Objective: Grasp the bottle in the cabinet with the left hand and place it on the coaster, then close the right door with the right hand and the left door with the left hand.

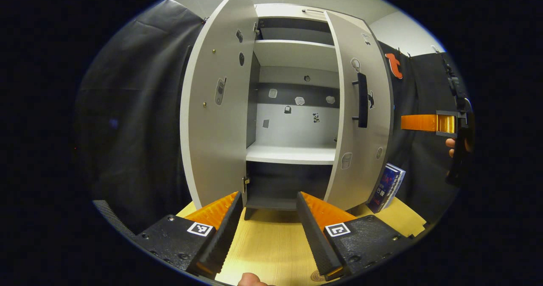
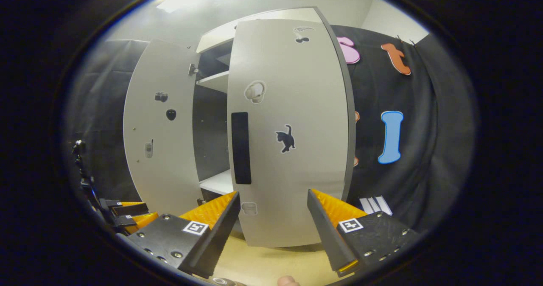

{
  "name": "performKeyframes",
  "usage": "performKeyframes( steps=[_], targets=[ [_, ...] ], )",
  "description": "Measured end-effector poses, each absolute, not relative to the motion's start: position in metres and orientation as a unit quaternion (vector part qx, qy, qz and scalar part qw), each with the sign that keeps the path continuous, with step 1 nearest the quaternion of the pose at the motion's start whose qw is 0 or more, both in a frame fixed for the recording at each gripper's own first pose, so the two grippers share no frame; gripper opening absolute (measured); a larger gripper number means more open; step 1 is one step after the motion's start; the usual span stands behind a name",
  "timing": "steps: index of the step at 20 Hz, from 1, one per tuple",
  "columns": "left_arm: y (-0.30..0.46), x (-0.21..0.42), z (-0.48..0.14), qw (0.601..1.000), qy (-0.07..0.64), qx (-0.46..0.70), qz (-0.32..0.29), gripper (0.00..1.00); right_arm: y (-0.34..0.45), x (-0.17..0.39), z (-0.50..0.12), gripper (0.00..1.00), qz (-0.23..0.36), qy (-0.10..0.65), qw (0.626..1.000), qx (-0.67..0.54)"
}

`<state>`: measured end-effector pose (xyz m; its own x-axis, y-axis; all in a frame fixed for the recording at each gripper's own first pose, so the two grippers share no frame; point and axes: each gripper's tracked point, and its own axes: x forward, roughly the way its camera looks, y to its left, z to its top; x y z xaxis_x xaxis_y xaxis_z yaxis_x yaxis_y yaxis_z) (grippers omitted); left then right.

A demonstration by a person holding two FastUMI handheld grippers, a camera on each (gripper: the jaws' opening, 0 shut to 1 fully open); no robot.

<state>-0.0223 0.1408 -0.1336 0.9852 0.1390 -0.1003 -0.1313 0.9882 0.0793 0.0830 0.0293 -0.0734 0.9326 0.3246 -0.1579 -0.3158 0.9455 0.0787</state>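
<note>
Cabinet (image 1: 292,107) doors both stand open on the wooden tabletop (image 1: 271,243): the left door (image 1: 218,103) swung wide, the right door (image 1: 360,120) with its dark handle (image 1: 362,100) partly open, bare shelves between them. Left gripper (image 1: 268,226) hovers low before the opening, fingers spread and empty. Right gripper (image 2: 273,231) faces the right door's outer side, fingers apart, holding nothing; a book (image 1: 387,187) leans beside the cabinet.
</note>
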Motion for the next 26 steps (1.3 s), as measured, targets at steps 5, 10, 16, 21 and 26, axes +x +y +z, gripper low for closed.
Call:
performKeyframes(
  steps=[5,10,16,21,26],
  targets=[
    [0.146,-0.027,-0.134,0.995,0.054,0.038,0.076,0.81,0.031,0.082,-0.075,0.93,0.164,0.087,0.982,0.019],
    [0.158,-0.033,-0.136,0.993,0.058,0.039,0.092,0.81,0.031,0.081,-0.078,0.93,0.163,0.09,0.982,0.013],
    [0.198,-0.054,-0.133,0.986,0.063,0.073,0.133,0.81,0.035,0.08,-0.086,0.93,0.164,0.097,0.982,-0.006],
    [0.249,-0.071,-0.123,0.977,0.059,0.077,0.189,0.81,0.035,0.078,-0.09,0.93,0.165,0.101,0.981,-0.014],
    [0.282,-0.063,-0.1,0.97,0.039,0.085,0.225,0.81,0.031,0.072,-0.096,0.96,0.148,0.105,0.983,-0.017]
  ],
)
